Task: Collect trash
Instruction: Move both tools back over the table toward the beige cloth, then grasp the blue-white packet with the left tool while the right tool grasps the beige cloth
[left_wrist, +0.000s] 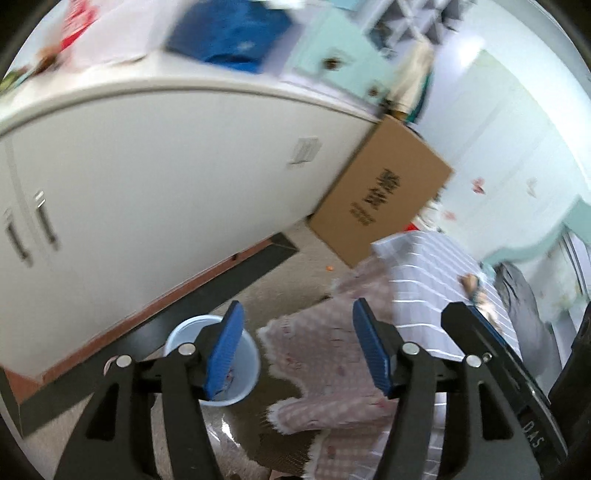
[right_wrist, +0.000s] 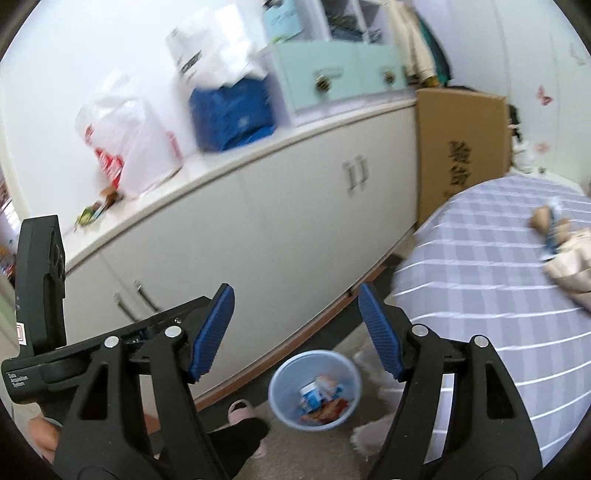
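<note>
A light blue trash bin (right_wrist: 286, 382) stands on the floor by the cabinet, holding several wrappers (right_wrist: 321, 400). My right gripper (right_wrist: 297, 328) hangs above it, open, with nothing between its blue pads. My left gripper (left_wrist: 297, 347) is open too and holds nothing. Its left finger covers part of the bin (left_wrist: 248, 369). A small brown and blue item (right_wrist: 546, 225) lies on the striped bed (right_wrist: 480, 295); the same item (left_wrist: 471, 284) is blurred in the left wrist view. What it is I cannot tell.
A long white cabinet (right_wrist: 280, 229) runs along the wall, with plastic bags (right_wrist: 129, 140) and a blue bag (right_wrist: 232, 114) on top. A cardboard box (right_wrist: 461, 147) leans at its end. A pink blanket (left_wrist: 325, 369) lies on the floor. A person's slippered foot (right_wrist: 242, 408) stands beside the bin.
</note>
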